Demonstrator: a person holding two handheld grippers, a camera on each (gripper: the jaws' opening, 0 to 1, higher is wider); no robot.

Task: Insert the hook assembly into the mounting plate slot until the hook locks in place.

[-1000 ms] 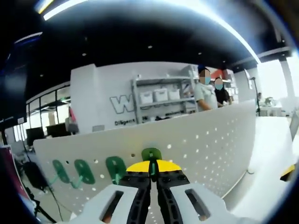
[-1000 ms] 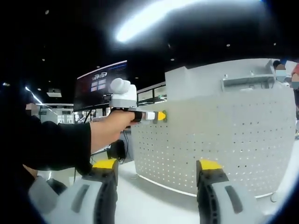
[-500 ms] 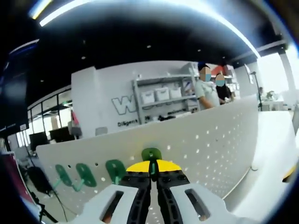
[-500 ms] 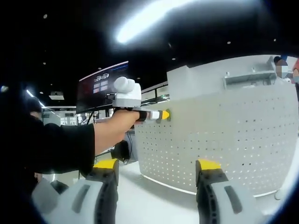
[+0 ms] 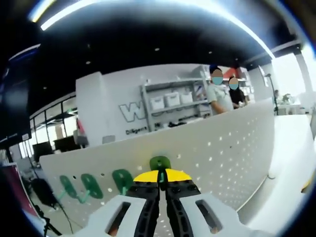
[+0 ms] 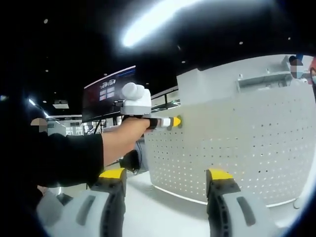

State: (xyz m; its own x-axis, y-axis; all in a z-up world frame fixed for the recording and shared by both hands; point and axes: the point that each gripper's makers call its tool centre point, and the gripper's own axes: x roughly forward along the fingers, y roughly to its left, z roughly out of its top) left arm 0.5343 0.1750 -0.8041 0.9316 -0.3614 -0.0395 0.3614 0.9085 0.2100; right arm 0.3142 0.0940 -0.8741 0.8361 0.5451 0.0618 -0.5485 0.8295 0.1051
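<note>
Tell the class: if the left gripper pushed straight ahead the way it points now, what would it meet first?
The left gripper, shut on a green hook, points at the white pegboard. Going straight on, the hook would meet the board first; it may already touch it, as depth is unclear.

1. A metal shelving unit (image 5: 174,101) stands against a white wall bearing large lettering (image 5: 129,112).
2. White storage bins (image 5: 170,100) sit on the unit's upper shelf.
3. Two people (image 5: 223,94) stand just right of the shelving unit.
4. A dark monitor screen (image 6: 106,90) hangs high, well left of it.
</note>
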